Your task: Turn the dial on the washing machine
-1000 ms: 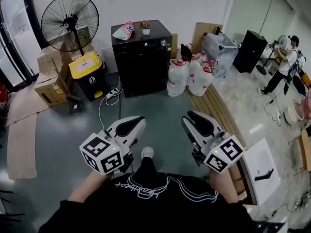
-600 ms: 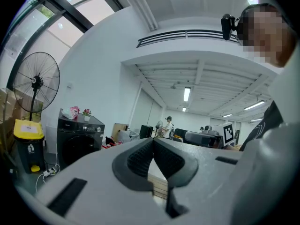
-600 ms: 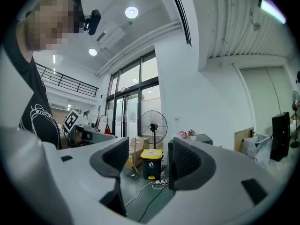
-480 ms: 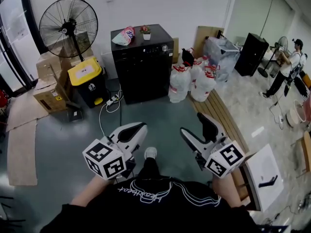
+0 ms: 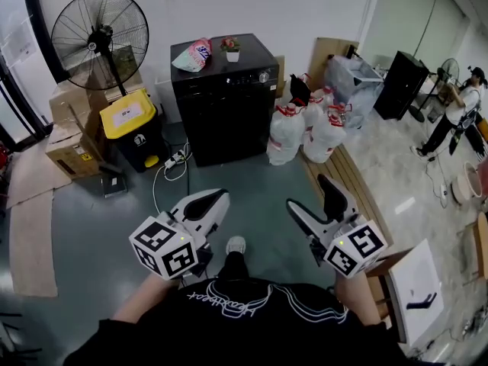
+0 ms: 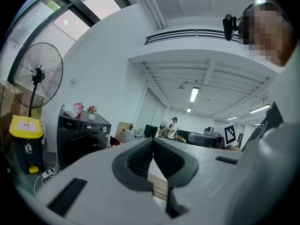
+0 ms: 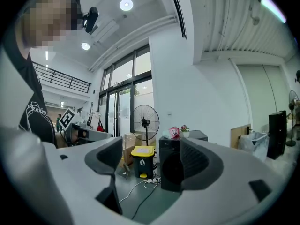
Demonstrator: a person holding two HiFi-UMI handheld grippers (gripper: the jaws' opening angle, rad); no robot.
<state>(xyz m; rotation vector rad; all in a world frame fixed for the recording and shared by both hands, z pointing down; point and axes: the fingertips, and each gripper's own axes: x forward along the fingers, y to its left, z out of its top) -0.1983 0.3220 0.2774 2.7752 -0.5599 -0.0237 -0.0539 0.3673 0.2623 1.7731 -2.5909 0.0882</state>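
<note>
Dial (image 5: 264, 76) is sitting at the right end of the control strip on the black washing machine (image 5: 221, 109), upper middle of the head view, well apart from both grippers. It's showing up there as just a small silver spot, so its markings aren't readable. In the left gripper view it's turning up at left-middle, tiny again, and the gripper's own body is cutting off the machine's lower front. In the right gripper view the right-hand jaw is covering the machine's right side, so the dial is hiding behind it. The dark door is barely standing out from the dark front.

Left gripper (image 5: 207, 203) is hanging at lower middle with its jaws pressed together and nothing in them. Right gripper (image 5: 313, 198) is hanging beside it, jaws opening wide with only air between them.

On top of the machine, a crumpled packet (image 5: 193, 54) and what I think is a small potted plant (image 5: 232, 49) are sitting toward the back. A yellow-lidded bin (image 5: 131, 120) is standing just left of the machine, and white bags (image 5: 305, 132) are crowding its right side. A power strip (image 5: 174, 157) is lying by the front left corner. Grey floor (image 5: 252, 181) is lying open from the person's shoe (image 5: 235, 244) up to the machine. A wooden bench (image 5: 347, 181) is running along the right.
</note>
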